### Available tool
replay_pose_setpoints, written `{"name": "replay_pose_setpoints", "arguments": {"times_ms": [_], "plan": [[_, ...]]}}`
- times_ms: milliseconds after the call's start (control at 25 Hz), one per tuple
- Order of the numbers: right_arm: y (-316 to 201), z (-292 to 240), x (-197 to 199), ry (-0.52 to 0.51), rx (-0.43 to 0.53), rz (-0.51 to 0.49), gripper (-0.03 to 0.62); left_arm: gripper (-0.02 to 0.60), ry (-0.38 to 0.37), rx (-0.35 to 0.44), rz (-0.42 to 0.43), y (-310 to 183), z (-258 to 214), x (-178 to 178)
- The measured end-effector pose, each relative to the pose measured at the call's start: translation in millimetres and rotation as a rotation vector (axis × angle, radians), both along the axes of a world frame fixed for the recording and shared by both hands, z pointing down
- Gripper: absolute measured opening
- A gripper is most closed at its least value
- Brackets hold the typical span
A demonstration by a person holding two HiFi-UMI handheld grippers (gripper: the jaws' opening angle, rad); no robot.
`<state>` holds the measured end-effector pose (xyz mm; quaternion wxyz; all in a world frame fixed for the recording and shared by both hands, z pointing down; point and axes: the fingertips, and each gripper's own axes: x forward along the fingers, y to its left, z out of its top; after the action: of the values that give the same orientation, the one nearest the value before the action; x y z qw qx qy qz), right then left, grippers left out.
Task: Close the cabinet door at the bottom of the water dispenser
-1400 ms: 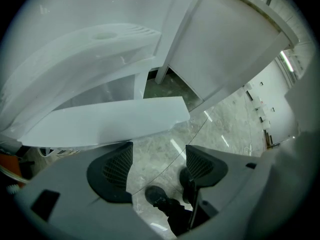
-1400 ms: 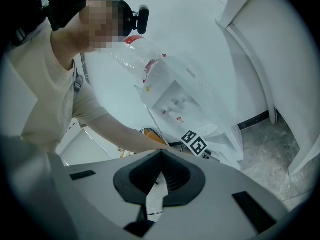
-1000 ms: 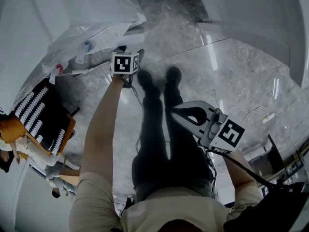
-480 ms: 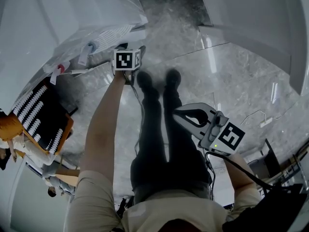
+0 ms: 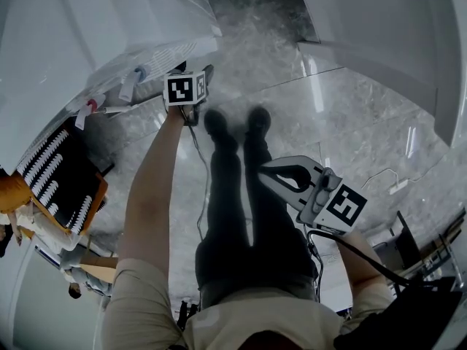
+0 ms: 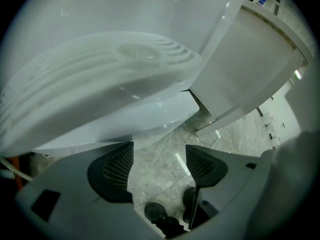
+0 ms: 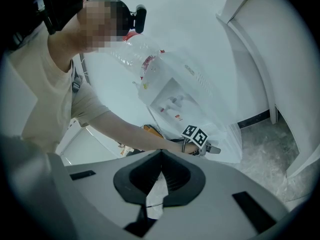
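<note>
The water dispenser (image 7: 170,101), wrapped in a clear plastic cover (image 7: 220,129) and topped by a bottle (image 7: 132,51), is stood on the marble floor (image 5: 328,100) at its edge by a white wall (image 7: 175,19). The cabinet door that is to be shut lies on the dispenser's lower front, just beside the left gripper (image 6: 159,156). Through the plastic it cannot be told whether the door is ajar or already flush.

The left gripper is judged to be held low for that reason. A door of this kind is pushed rather than grasped, so the jaws are left released and well apart. Only the floor and the person's shoes (image 6: 160,214) are seen between them, with a white curved face of the dispenser just above. Nothing is gripped.

The left arm (image 5: 153,188) is stretched nearly straight, forward and down, with the marker cube (image 5: 184,90) turned up toward the head camera. The right gripper (image 7: 161,159) is held back beside the right leg (image 5: 270,217), well apart from the dispenser, with its jaws clenched together on nothing. It is judged to be parked out of the way, since one gripper suffices for a push. Contact between the left gripper and the door cannot be confirmed from any view.
</note>
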<state>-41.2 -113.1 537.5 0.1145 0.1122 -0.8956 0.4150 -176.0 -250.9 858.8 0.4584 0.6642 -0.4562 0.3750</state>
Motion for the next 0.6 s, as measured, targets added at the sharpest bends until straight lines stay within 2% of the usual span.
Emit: {"name": "replay_pose_setpoints", "arguments": {"times_ms": [600], "plan": [[14, 9, -7, 0.025, -0.01, -0.038, 0.011, 0.311, 0.004, 0.051, -0.052, -13, -3, -15]]}}
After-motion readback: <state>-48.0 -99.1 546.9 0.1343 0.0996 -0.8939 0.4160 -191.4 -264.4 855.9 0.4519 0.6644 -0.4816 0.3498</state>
